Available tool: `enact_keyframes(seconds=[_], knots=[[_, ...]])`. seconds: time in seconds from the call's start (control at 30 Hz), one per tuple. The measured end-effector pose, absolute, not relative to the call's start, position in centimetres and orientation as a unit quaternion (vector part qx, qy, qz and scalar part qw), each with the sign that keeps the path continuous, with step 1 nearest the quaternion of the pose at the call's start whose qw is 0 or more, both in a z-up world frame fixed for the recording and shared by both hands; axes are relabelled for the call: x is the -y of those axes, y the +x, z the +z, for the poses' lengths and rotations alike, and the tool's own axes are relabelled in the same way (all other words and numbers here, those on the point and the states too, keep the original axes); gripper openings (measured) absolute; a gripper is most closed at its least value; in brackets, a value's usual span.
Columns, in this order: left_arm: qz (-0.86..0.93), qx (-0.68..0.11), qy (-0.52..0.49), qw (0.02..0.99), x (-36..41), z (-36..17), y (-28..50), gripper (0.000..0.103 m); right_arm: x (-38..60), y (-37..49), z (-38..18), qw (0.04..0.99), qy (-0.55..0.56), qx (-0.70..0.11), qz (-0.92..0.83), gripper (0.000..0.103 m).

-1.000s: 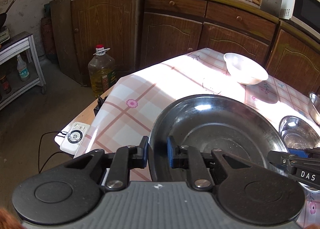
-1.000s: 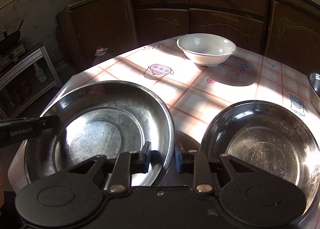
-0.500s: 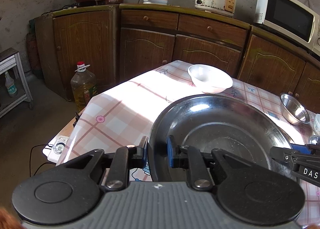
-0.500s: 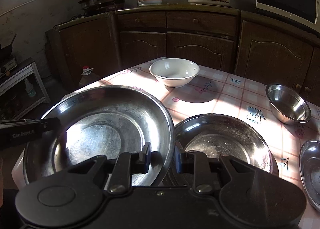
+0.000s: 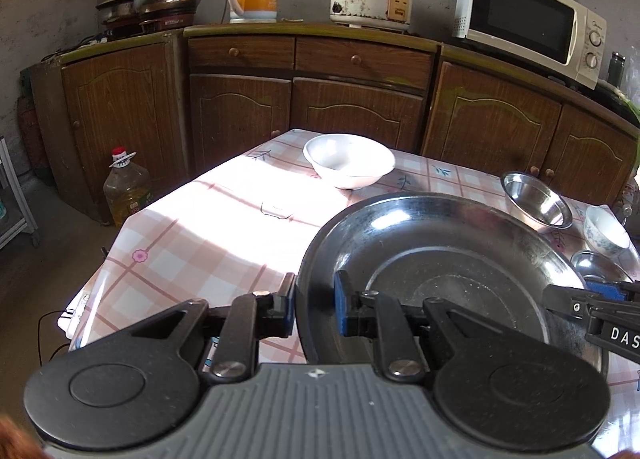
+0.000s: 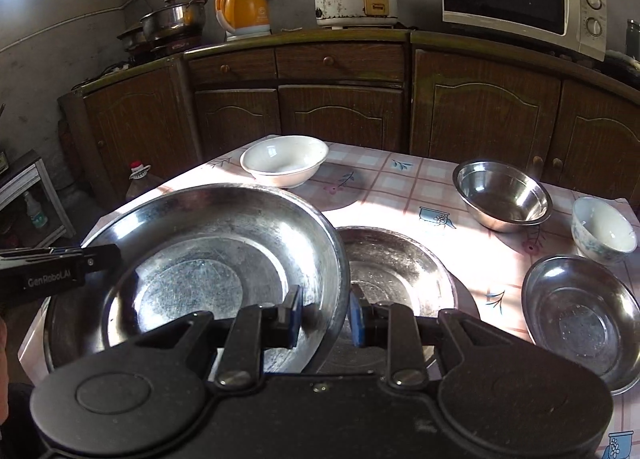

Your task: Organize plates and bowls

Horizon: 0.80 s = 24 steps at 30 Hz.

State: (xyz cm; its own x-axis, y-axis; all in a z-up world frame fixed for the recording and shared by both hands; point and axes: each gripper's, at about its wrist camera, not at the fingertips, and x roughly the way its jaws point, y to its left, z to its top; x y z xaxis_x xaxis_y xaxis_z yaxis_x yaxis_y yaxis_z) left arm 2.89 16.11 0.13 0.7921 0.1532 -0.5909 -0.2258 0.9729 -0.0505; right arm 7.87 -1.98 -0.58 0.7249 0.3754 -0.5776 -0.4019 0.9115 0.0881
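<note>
Steel basin (image 6: 208,259), wide and shallow, is held off the table (image 5: 208,227) between both tools. The left hand-held gripper (image 5: 314,309) is clamped tight on the basin's left rim, one pad outside and the blue pad inside. The right hand-held gripper (image 6: 324,317) pinches the opposite rim the same way, its jaws a little wider apart.

Just beyond and below the right hand-held gripper, a second basin (image 6: 396,267) lies flat on the table, partly covered by the held one; the left view hides it completely behind the raised basin. Farther ahead of both sits a white bowl (image 6: 285,160). Right of the right hand-held gripper stand a steel bowl (image 6: 502,195), a small patterned bowl (image 6: 603,229) and a shallow steel dish (image 6: 580,319); in the left view the dish shows only as a sliver at the far right.

Only the left view shows the sunlit bare stretch of checked cloth to the left of its hand-held gripper, and the oil bottle (image 5: 126,187) on the floor past the table's corner stands clear there.
</note>
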Motion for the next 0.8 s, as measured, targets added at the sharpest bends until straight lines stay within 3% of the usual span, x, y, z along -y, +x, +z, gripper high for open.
enact_keyframes(seconds=[0.8], knots=[[0.009,-0.314,-0.018,0.949,-7.3,0.6,3.1,0.019,12.1,4.4,0.2,0.946,0.017,-0.302,0.116,0.031]])
